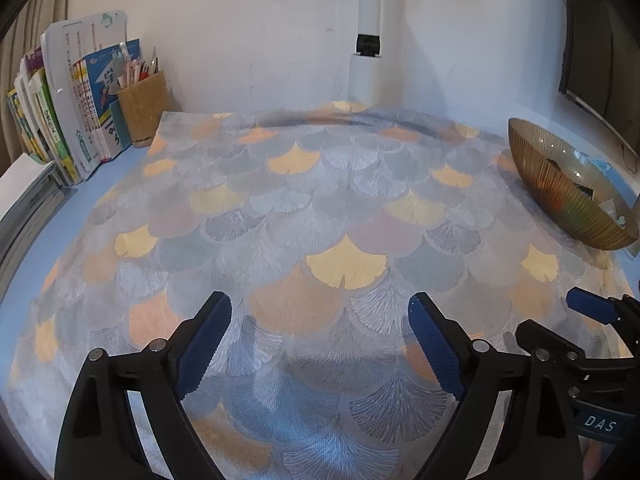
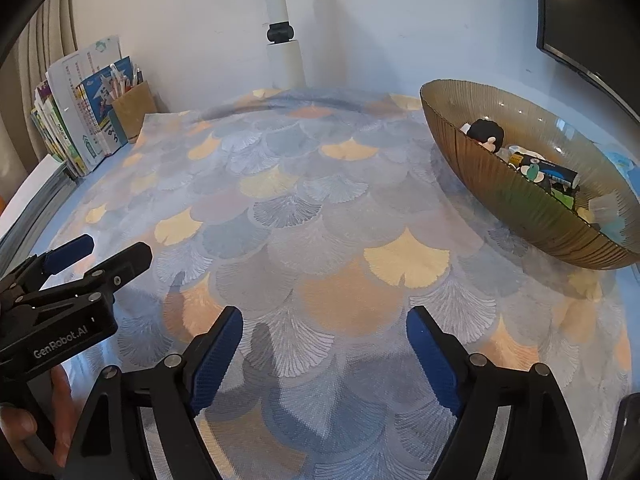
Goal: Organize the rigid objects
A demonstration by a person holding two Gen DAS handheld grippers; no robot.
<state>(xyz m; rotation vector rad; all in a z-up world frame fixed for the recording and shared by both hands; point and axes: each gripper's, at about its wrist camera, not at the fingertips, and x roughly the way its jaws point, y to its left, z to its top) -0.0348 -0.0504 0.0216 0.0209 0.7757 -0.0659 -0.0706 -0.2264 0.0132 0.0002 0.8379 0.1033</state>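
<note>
A ribbed amber glass bowl [image 2: 500,204] stands at the right on the fan-patterned cloth [image 2: 320,208]. It holds several small items, among them a black-haired figurine [image 2: 486,132] and a dark tube [image 2: 560,176]. My right gripper [image 2: 325,316] hovers open over bare cloth, nothing between its blue pads. Beside it, my left gripper [image 1: 320,304] is open too, also over bare cloth. In the left wrist view the bowl [image 1: 560,200] sits far right and the right gripper [image 1: 550,312] shows at the right edge. The left gripper [image 2: 116,246] appears at the left of the right wrist view, held by a hand [image 2: 24,428].
Upright books [image 1: 68,128] and a cork pen holder [image 1: 144,108] stand at the back left by the wall. A white lamp post [image 1: 366,60] rises at the back centre. A dark monitor [image 2: 580,20] hangs at the upper right. Stacked papers [image 1: 24,196] lie at the left edge.
</note>
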